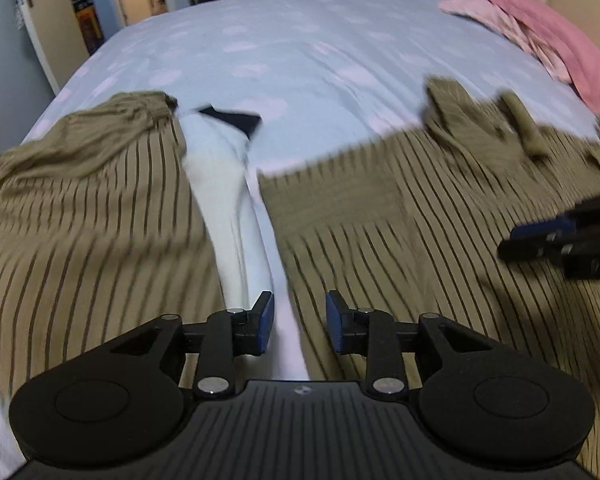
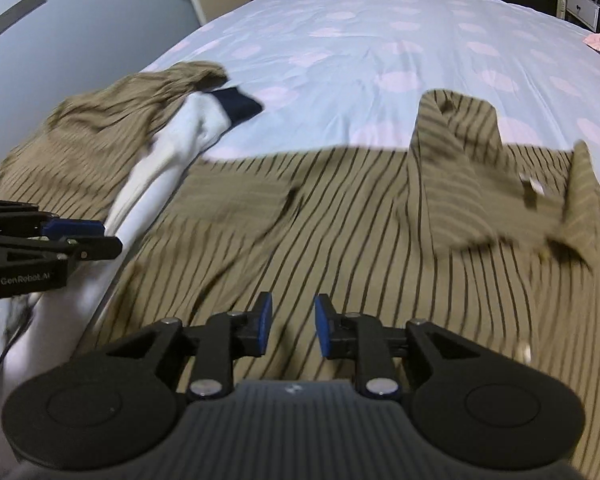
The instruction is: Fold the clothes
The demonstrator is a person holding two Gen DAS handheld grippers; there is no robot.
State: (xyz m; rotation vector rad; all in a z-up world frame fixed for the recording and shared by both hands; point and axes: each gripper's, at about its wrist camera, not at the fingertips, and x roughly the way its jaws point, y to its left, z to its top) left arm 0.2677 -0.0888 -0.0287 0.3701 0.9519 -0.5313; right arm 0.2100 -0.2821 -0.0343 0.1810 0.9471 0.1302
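Olive pinstriped shirt (image 2: 340, 216) lies rumpled on dotted bedsheet (image 2: 340, 40); both grippers' fingers released, empty.

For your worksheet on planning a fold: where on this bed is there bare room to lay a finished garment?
Free: the far bedsheet, beyond the striped shirt's collar and left of the pink clothes. Crowded: the near edge, where the shirt, the white garment and both grippers sit.

Both wrist views look steeply down, close, sharing the striped shirt (image 1: 440, 240)
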